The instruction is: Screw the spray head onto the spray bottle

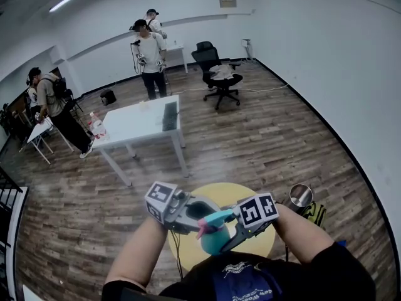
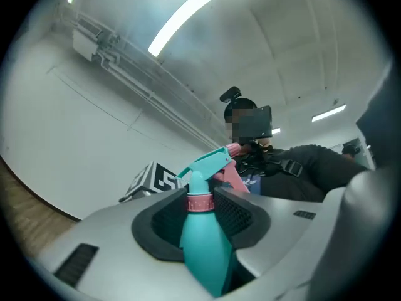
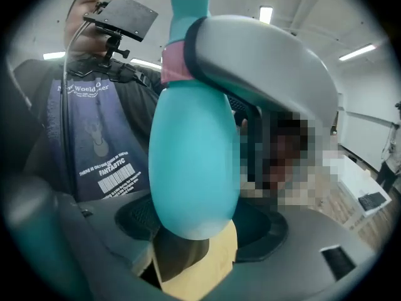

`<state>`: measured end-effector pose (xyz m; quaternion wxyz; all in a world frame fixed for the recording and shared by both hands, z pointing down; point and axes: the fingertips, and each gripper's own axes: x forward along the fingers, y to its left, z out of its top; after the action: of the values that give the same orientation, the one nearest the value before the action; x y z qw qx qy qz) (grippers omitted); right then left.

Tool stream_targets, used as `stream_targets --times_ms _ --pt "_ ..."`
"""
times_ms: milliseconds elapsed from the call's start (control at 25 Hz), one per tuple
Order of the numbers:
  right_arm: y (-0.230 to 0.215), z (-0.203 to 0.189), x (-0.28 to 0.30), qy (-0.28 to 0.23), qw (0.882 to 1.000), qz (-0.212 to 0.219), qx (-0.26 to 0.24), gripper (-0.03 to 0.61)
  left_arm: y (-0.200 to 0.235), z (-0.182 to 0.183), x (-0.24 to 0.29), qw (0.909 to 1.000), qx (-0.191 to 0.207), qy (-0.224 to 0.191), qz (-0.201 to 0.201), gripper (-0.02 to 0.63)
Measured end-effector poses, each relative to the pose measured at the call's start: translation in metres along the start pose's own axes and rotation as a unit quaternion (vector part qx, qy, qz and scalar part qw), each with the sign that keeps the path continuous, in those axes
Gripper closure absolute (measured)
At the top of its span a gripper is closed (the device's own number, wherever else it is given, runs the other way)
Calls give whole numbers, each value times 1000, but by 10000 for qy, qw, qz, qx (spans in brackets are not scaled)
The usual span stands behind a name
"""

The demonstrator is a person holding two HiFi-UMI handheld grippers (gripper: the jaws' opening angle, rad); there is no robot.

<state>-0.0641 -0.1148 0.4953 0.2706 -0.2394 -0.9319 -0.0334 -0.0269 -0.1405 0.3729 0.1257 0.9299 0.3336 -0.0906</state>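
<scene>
Nipping the pink collar [image 2: 200, 202] with the narrowed jaws of your left gripper [image 2: 200, 208], you grip the spray bottle [image 3: 191, 162] in your right gripper [image 3: 199, 224], jaws wider, above the yellow worktop [image 1: 185, 249]. The spray head [image 2: 210, 162] looks seated; final tightening may remain.

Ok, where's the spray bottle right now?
The spray bottle is at the head view's bottom centre, over the yellow table, the left gripper clamped on its pink collar, the right gripper around its body.
</scene>
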Motion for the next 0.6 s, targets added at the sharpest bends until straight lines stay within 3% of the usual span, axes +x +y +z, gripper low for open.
stream_targets --times_ms 80,160,200,320,480,600 --pt "-18 -2 -10 -155 9989 -361 240 222 17 8 -11 9975 209 -208 636 449" --pt "-45 -6 -26 -295 9938 -917 560 222 42 19 -30 9841 551 -413 1640 402" --pt "-60 -9 -34 -317 9899 -1186 716 222 55 24 -41 9739 711 -445 2111 370" --pt "-101 -33 -51 -236 9756 -1843 1170 222 87 26 -71 9413 1007 -274 3211 350" --pt "-147 -74 -62 -143 9537 -2510 1649 222 124 10 -106 8969 1196 142 4255 333" --pt "-179 -99 -74 -164 9289 -3147 1946 222 150 -6 -134 8576 1470 549 4898 334"
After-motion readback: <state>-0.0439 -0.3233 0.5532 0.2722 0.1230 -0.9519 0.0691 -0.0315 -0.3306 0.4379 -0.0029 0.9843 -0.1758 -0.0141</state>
